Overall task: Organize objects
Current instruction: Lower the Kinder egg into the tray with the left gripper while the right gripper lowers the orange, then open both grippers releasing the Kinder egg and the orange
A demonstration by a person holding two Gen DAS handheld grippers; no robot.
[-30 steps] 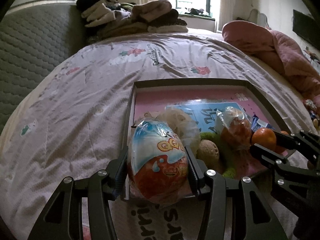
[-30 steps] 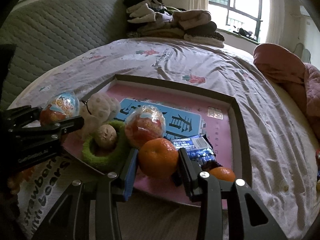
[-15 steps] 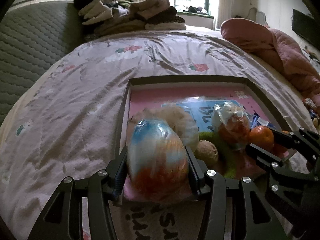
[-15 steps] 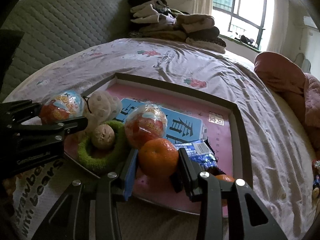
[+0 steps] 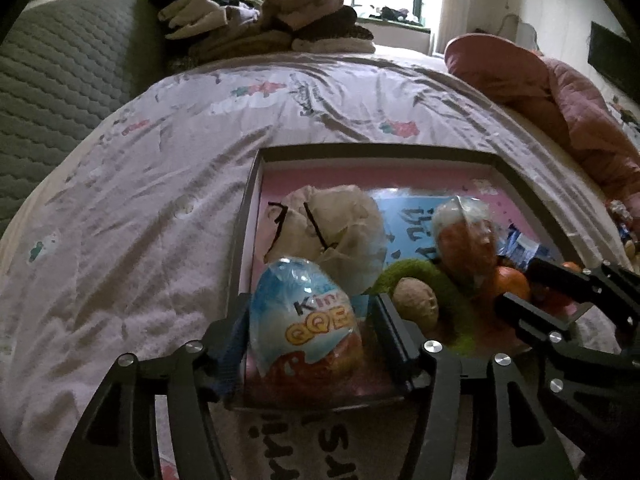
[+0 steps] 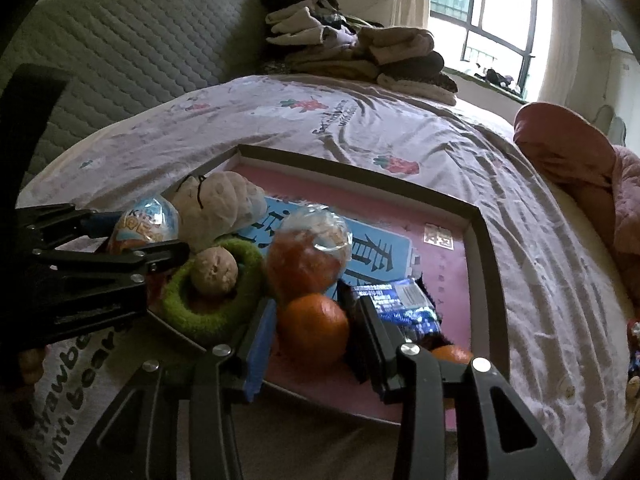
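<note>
Two tongs work the tray point(image 5: 516, 184) on the bed: my left tongs point(image 5: 310, 330) are opening, freeing the egg point(image 5: 306, 320) at its 7 o'clock corner, while my right tongs point(image 6: 314, 326) grip the orange point(image 6: 312, 328).

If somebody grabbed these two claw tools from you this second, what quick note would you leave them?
Left gripper: jaws opening around the blue wrapped egg, which sits in the tray's near corner; a gap shows on its right side.
Right gripper: shut on the orange, low over the tray.
Already in tray: second wrapped egg, walnut in green ring, white plush, blue packet.
Left: release the orange, withdraw both.
</note>
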